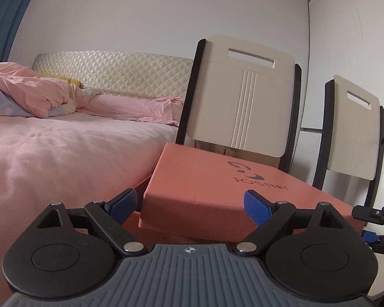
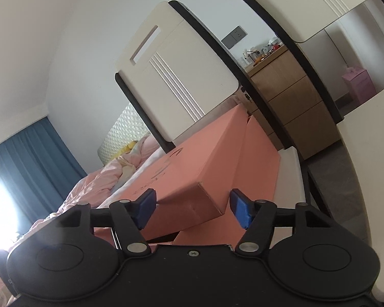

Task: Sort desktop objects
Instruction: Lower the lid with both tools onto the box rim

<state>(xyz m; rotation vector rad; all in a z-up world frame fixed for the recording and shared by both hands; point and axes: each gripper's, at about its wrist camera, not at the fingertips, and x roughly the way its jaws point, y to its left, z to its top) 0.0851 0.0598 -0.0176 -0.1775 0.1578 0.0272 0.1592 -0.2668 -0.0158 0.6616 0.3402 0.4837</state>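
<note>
A salmon-pink box lid with a dark logo lies tilted over its matching box base. In the left wrist view my left gripper is open wide, its blue pads on either side of the lid's near corner and clear of it. My right gripper is turned on its side and closed across the thickness of the lid at another corner, one pad on the top face and one at the lower rim. The right gripper also shows at the far right edge of the left wrist view.
Two cream chairs with black frames stand right behind the box. A bed with pink bedding fills the left side. A wooden drawer unit stands beyond the chairs. A white tabletop is at the right.
</note>
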